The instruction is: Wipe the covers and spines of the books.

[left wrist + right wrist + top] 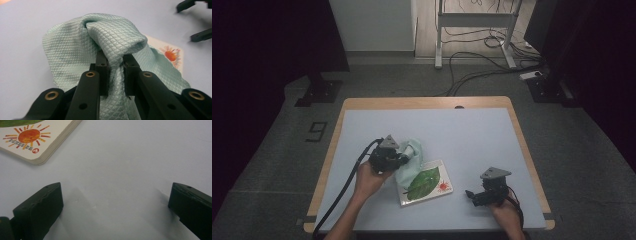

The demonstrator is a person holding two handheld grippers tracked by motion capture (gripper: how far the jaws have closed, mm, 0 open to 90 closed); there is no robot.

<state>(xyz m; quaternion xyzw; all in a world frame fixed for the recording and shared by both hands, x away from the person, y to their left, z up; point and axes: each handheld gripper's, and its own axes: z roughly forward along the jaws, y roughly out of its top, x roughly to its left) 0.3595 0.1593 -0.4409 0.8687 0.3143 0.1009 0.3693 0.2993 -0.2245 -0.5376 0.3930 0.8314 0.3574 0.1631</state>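
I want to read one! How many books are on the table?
1. The book lies near the table's front edge, between the two grippers, partly under the green cloth. The cloth could hide something small.

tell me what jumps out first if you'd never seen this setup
The pale green quilted cloth draws the eye first: the left gripper is clamped on a bunched fold of it, left of the table's middle. Beside it on the pale blue table lies a picture book with a big green leaf and an orange sun. The right gripper waits near the front right, jaws wide open over bare table.
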